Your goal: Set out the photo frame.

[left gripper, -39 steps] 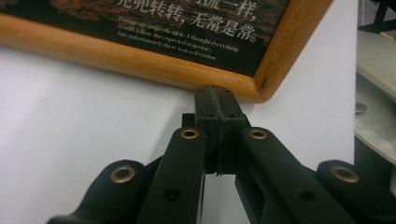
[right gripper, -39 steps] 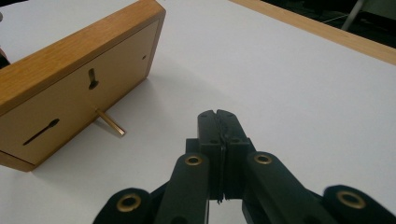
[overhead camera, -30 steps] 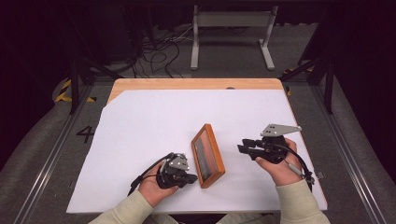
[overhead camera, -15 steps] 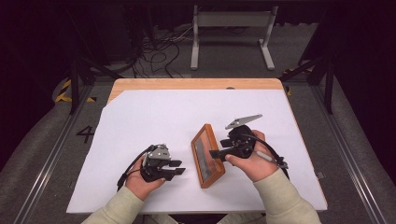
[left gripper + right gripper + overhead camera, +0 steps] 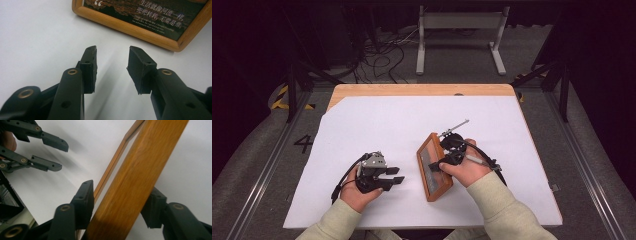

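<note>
A wooden picture frame point(image 5: 433, 176) with a dark print and white Chinese text point(image 5: 155, 15) lies slanted on the white table sheet point(image 5: 362, 130). My right gripper point(image 5: 435, 166) reaches in from the right and straddles the frame's long edge point(image 5: 140, 170). Its jaws have just been closing, and both pads point(image 5: 86, 195) sit against the wood. My left gripper point(image 5: 396, 175) rests on the sheet a little left of the frame. Its jaws have just been opening and nothing is between them point(image 5: 112, 53). The right gripper view also shows the left gripper point(image 5: 62, 156) spread open.
The sheet covers a wooden tabletop point(image 5: 412, 90) whose back edge is bare. Beyond it on the floor are a grey metal stand point(image 5: 459, 40) and loose cables point(image 5: 382, 55). Both of the person's forearms come in over the front edge.
The right gripper has moved left from beside the frame onto its edge. The left gripper has drawn back to the left, away from the frame's near corner, and opened.
</note>
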Tool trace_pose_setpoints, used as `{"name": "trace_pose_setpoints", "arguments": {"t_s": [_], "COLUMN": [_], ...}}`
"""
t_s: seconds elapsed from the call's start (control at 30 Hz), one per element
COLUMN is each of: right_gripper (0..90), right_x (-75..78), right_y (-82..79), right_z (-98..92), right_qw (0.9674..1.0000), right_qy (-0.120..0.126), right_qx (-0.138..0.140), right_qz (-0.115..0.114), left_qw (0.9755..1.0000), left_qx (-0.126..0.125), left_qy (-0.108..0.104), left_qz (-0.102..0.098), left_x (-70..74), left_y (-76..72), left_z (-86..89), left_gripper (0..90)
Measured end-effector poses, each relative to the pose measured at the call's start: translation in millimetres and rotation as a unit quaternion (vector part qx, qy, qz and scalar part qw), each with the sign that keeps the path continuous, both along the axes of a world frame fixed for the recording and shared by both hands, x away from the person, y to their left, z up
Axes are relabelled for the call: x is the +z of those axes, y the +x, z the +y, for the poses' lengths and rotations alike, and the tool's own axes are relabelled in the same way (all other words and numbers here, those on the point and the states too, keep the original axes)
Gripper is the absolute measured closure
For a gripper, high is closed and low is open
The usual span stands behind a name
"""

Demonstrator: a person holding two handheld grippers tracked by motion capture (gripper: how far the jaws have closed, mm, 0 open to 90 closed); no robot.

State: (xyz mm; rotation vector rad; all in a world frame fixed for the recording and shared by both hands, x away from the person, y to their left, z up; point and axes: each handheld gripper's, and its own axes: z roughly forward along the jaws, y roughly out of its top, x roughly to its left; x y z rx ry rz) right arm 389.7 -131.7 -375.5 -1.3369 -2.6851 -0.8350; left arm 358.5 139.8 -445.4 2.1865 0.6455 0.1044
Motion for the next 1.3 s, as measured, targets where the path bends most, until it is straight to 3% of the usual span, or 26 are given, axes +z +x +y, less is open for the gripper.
{"name": "trace_pose_setpoints", "arguments": {"t_s": [0.13,0.3,0.47,0.7,0.83,1.07,1.17,1.2,1.3], "right_gripper": [58.4,63.7,67.4,72.3,72.5,72.5,72.5,72.5,72.5], "right_x": [0.6,2.5,2.7,4.4,8.2,30.3,45.2,45.2,53.8], "right_y": [0.6,1.0,1.8,4.2,2.7,5.0,8.0,8.0,12.4], "right_z": [2.6,5.1,4.0,4.4,8.0,2.4,1.3,1.3,1.0], "right_qw": [0.9999,0.9991,0.9981,0.9976,0.9984,0.9996,0.9994,0.9994,0.9969], "right_qy": [-0.003,-0.009,-0.004,0.006,-0.008,-0.002,-0.021,-0.021,-0.037], "right_qx": [0.003,-0.034,-0.052,-0.047,-0.041,-0.021,0.018,0.018,0.055], "right_qz": [0.011,0.023,0.032,0.051,0.038,0.018,-0.02,-0.02,-0.041], "left_qw": [1.0,1.0,1.0,0.9999,0.9998,0.9991,0.9985,0.9981,0.9975], "left_qx": [-0.001,0.001,0.006,0.012,0.016,0.035,0.048,0.053,0.061], "left_qy": [0.001,0.001,-0.001,-0.004,-0.008,-0.022,-0.029,-0.032,-0.037], "left_qz": [0.001,-0.001,0.001,-0.002,-0.002,0.002,0.001,0.002,0.004], "left_x": [-0.3,0.0,-0.4,0.1,0.6,-0.6,-0.4,-0.7,-1.6], "left_y": [-0.5,-0.5,-0.1,0.1,0.3,1.3,2.1,1.7,1.4], "left_z": [-0.1,1.1,4.2,8.2,10.8,22.1,29.4,31.3,36.9], "left_gripper": [60.9,61.9,62.1,63.1,63.3,62.6,62.2,62.2,62.4]}}
